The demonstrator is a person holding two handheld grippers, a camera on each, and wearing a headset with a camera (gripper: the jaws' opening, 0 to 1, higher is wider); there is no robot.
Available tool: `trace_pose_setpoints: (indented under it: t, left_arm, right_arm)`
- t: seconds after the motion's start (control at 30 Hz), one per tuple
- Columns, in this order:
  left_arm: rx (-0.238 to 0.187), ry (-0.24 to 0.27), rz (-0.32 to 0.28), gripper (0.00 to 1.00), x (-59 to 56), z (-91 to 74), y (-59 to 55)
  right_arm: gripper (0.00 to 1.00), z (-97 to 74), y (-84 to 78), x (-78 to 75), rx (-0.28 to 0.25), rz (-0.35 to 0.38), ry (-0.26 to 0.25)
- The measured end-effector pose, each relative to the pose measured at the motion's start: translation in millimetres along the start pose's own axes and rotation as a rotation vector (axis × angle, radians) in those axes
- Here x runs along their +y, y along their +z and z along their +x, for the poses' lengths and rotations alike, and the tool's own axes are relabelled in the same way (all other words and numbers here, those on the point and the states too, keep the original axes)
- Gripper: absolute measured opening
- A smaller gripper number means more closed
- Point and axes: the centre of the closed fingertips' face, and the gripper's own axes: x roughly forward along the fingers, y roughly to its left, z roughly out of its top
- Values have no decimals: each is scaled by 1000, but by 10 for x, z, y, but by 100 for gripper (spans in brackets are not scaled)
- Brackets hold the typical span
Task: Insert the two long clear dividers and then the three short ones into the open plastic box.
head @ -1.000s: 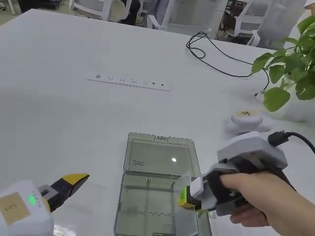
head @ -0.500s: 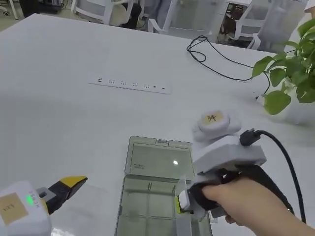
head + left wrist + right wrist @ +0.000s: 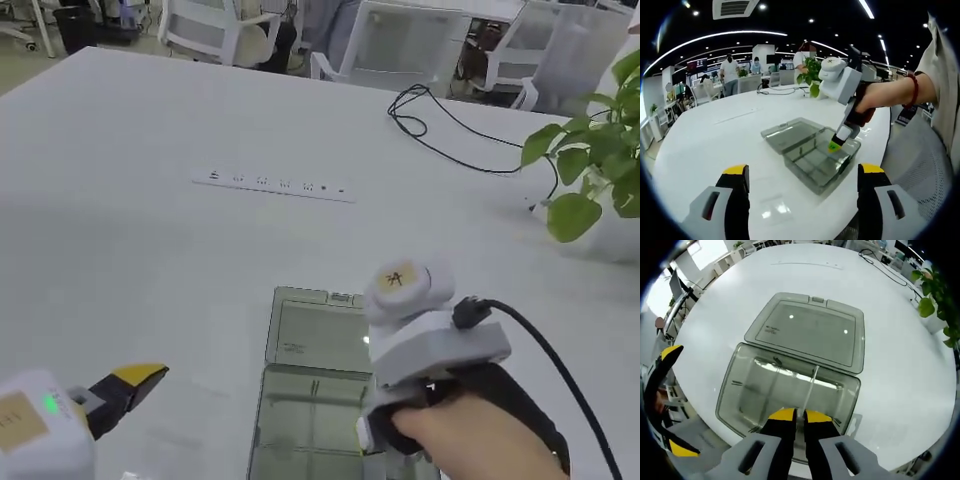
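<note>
Here, the right gripper (image 3: 799,415) is pinching a clear divider (image 3: 810,389) between its nearly closed jaws, the strip standing on edge just ahead of the tips, inside the open plastic box (image 3: 729,385) directly below. Beyond the tips, the box's lid (image 3: 805,330) is lying flat on the white table (image 3: 730,295). Off to its left, the left gripper (image 3: 802,170) is hovering with jaws spread wide, gripping nothing

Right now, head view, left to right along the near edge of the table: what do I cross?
left gripper → open plastic box → right gripper, fingers shut on a clear divider → plant. Power strip skipped: it overlaps the box sideways.
</note>
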Motion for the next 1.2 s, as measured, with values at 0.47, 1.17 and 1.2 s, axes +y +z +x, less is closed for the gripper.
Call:
trace_pose_setpoints:
  t: [0.47, 1.17, 1.2]
  left_arm:
    - [15, 50, -27, 90, 64, -118, 18]
    - [36, 110, -65, 89, 19, -344, -10]
    - [43, 109, -67, 89, 14, -348, -21]
  right_arm:
    - [15, -57, 99, 80, -173, -175, 133]
    - [52, -599, 11, 30, -433, -231, 271]
    - [54, -614, -1, 23, -440, -236, 274]
